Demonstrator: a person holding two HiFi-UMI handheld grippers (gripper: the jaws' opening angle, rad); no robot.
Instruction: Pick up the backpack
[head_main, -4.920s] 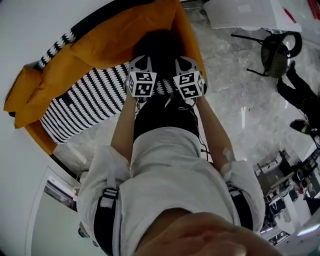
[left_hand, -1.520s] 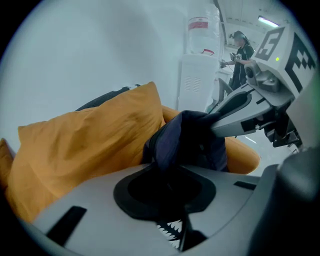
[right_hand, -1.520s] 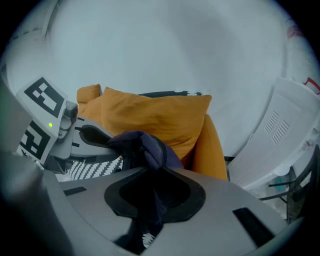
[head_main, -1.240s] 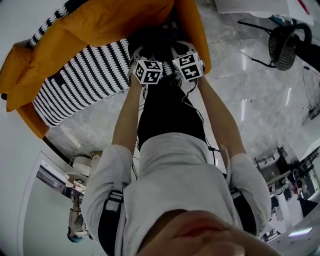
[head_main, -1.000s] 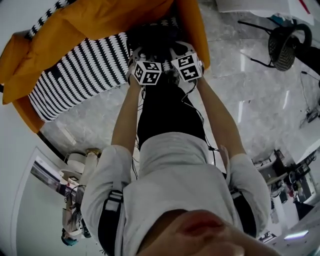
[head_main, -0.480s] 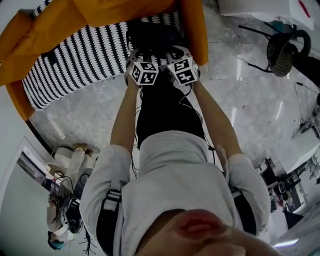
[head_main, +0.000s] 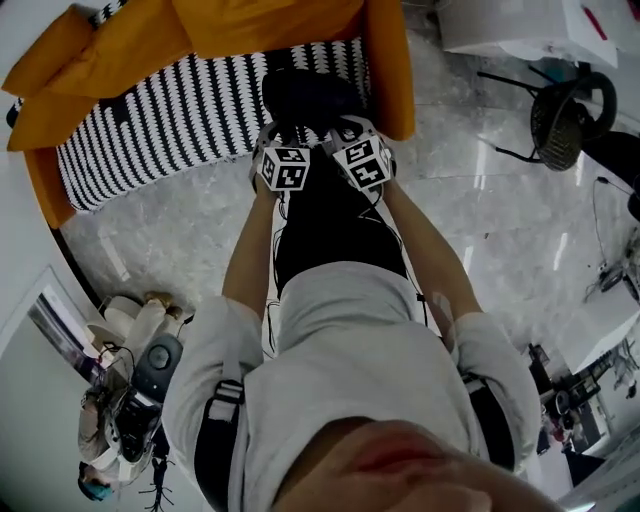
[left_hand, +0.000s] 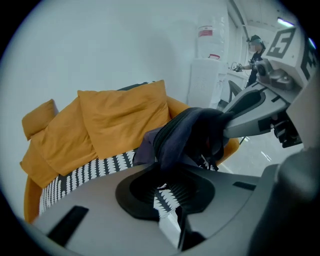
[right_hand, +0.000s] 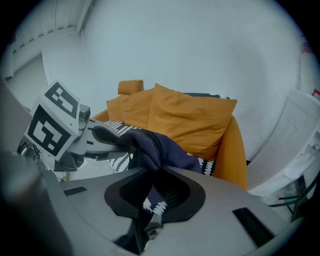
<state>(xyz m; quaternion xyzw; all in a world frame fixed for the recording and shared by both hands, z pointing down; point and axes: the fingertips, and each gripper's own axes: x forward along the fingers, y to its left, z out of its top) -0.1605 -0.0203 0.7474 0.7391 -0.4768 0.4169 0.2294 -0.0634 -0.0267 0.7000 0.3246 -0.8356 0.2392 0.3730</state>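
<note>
left: an orange sofa (head_main: 385, 60) with a striped seat (head_main: 170, 115) and loose cushions (left_hand: 120, 115), standing on a pale stone floor (head_main: 180, 240).

centre left: the left gripper (head_main: 280, 140). its jaws are narrow and have just been closing, pinched on a dark fold of the backpack (head_main: 305, 95).

centre: the backpack, a dark soft bundle, hangs between the two grippers over the front edge of the seat, near the sofa's arm. whether its underside is clear of the seat cannot be told.

centre right: the right gripper (head_main: 352, 135), jaws narrow, clamped on another fold of the same cloth.

hazard, as judged: both holds look to be on loose cloth rather than a handle, so the bag's weight could draw a fold out of the jaws. the bag would then swing from one side or drop back onto the seat. uneven lifting by the two hands would tilt it and load one hold. a trailing strap might catch on the sofa arm.
</note>
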